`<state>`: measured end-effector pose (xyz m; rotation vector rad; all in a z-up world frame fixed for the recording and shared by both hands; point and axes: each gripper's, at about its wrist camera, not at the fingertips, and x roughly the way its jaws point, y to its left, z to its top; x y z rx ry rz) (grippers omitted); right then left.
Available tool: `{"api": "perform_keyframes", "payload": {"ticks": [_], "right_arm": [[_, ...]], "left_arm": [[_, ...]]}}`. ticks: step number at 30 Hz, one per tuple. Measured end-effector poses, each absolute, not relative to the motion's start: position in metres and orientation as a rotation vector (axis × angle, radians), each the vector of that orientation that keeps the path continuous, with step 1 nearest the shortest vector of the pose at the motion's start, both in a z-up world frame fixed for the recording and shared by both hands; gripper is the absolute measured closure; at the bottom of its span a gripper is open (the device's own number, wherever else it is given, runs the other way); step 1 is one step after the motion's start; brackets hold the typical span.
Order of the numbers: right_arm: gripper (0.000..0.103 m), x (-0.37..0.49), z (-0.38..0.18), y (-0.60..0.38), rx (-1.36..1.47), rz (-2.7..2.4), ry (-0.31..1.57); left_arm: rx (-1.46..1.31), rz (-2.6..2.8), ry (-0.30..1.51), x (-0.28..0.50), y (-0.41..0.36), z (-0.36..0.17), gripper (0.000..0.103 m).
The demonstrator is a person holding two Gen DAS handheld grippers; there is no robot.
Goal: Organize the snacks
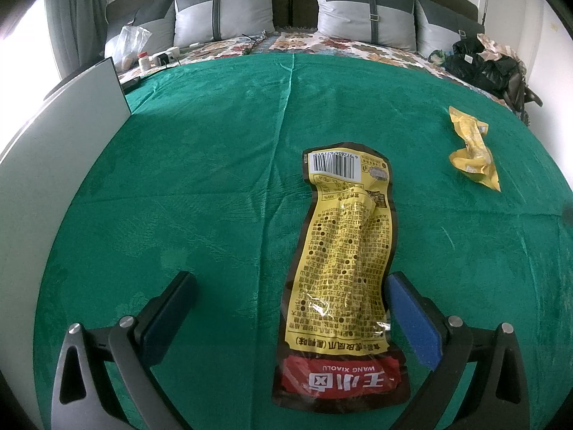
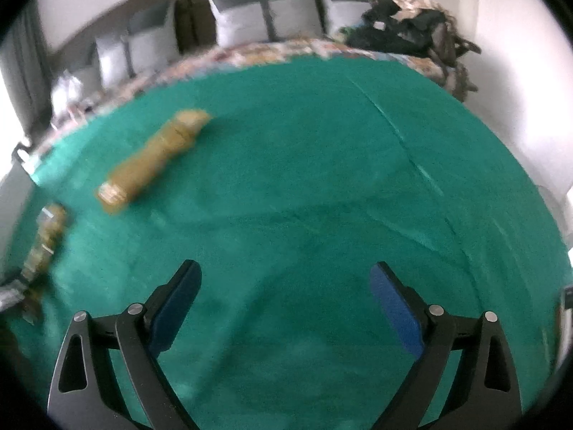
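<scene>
I'd ease my left hand-held gripper, fingers spread and empty, down to pinch the long yellow snack packet across its narrow middle, which lies flat on the green bed cover between the fingers, nearer the right one; my right hand-held gripper is spread too, empty, the crumpled yellow packet well apart at right

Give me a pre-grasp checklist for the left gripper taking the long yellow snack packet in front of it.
1. Left gripper jaws open: ok.
2. Long yellow packet lies between the jaws: ok, though nearer the right-hand pad.
3. Packet flat on the green cloth, nothing on top: ok.
4. Crumpled yellow packet apart from the grasp path: ok.
5. Right gripper empty and open: ok.
6. Jaws low enough to grip: cannot tell.
</scene>
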<state>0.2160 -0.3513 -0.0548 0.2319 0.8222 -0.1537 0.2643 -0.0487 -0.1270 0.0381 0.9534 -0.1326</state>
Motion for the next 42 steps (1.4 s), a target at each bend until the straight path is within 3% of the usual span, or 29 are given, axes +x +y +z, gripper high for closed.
{"api": "perform_keyframes", "payload": {"ticks": [4,8,12,16,18,19,20,23,42], "right_arm": [[0.006,0.284,-0.024,-0.314,0.279,-0.058,0.834],[0.007,0.359,-0.04,-0.264,0.219,-0.072,1.002],[0.007,0.383,-0.07,-0.246,0.19,-0.137,1.118],[0.009,0.372,-0.075,-0.248,0.196,-0.13,1.076],[0.027,0.362,-0.072,-0.248,0.137,-0.128,1.033],[0.042,0.359,-0.072,-0.25,0.13,-0.119,1.021],[0.051,0.353,-0.07,-0.253,0.137,-0.103,1.014],[0.056,0.341,-0.067,-0.262,0.168,-0.058,1.013],[0.055,0.17,-0.075,-0.26,0.018,0.178,1.032]], "left_arm": [[0.038,-0.133,0.953,0.265,-0.049,-0.127,0.0],[0.038,-0.133,0.953,0.264,-0.049,-0.127,0.0],[0.038,-0.133,0.953,0.265,-0.049,-0.127,0.0],[0.039,-0.133,0.954,0.265,-0.049,-0.127,0.0],[0.039,-0.133,0.954,0.265,-0.049,-0.127,0.0],[0.039,-0.133,0.954,0.265,-0.049,-0.127,0.0],[0.039,-0.133,0.954,0.265,-0.049,-0.127,0.0],[0.039,-0.133,0.954,0.265,-0.049,-0.127,0.0],[0.039,-0.134,0.954,0.265,-0.05,-0.127,0.0]]}}
